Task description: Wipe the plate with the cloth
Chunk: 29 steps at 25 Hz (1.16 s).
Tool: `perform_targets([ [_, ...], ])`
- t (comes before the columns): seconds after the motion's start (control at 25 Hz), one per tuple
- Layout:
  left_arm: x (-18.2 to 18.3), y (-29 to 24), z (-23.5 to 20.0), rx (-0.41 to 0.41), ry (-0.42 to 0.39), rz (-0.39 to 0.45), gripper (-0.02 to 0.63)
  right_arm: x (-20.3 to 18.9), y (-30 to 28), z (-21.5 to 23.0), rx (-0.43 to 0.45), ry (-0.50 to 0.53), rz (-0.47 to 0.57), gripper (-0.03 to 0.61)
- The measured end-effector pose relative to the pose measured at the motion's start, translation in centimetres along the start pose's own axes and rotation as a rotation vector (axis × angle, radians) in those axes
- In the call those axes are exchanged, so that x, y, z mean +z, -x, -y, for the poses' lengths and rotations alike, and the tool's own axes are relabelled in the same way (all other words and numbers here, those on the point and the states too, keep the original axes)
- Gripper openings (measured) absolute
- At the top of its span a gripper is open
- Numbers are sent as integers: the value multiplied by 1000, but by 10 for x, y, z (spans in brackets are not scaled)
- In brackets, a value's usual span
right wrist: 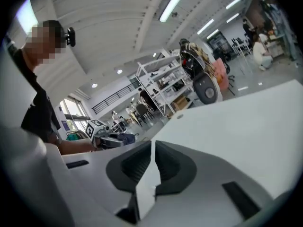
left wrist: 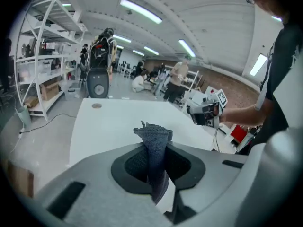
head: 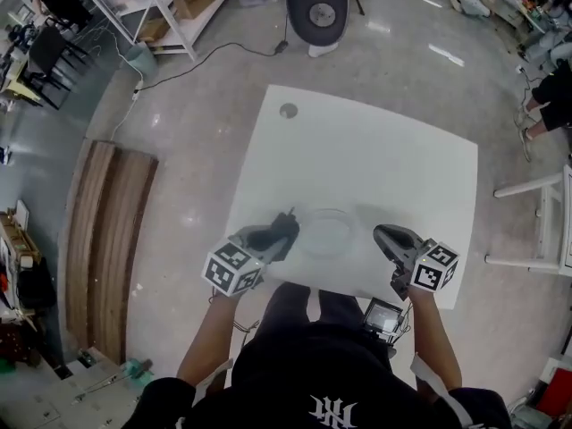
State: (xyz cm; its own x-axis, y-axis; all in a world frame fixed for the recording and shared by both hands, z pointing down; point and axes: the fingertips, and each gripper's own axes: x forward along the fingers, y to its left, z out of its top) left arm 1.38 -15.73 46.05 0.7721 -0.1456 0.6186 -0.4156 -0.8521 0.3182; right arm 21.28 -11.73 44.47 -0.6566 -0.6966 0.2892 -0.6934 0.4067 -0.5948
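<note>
You stood at the near edge of a white table (head: 357, 150) on a grey floor (head: 197, 141). Wooden planks (head: 112, 239) lay on the floor to its left, and a white shelf (head: 152, 7) stood beyond them, near the far wall. A black-and-white machine (head: 317, 7) stood on the floor past the table's far edge.

Your left gripper (head: 284, 228) was over the table's near-left part, just beside the plate. Its jaws were clamped on the dark cloth (left wrist: 155, 141), which stood bunched up between the pads with a fold sticking out past the tips.

Your right gripper (head: 384, 235) was over the near-right part, on the plate's other side and a little apart from it. Its jaws were pressed almost together, with only a thin slit between the pads and nothing held in them.

The clear plate (head: 326, 231) sat flat on the table between the two grippers, near the front edge. A small round disc (head: 288, 111) lay near the far-left corner, well apart from the plate.
</note>
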Motion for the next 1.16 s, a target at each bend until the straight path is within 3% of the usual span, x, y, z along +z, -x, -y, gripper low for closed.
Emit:
perform_targets([
  [0.2, 34, 33, 30, -111, -16, 155, 51, 41, 12, -81, 55, 148, 169, 8],
  [0.4, 32, 47, 64, -219, -38, 194, 51, 41, 22, -129, 14, 317, 165, 5],
  [0.8, 26, 50, 112, -293, -6, 263, 51, 23, 51, -132, -4, 290, 203, 5],
  [1.16, 0, 64, 177, -258, -4, 307, 51, -10, 95, -163, 37, 294, 247, 5],
])
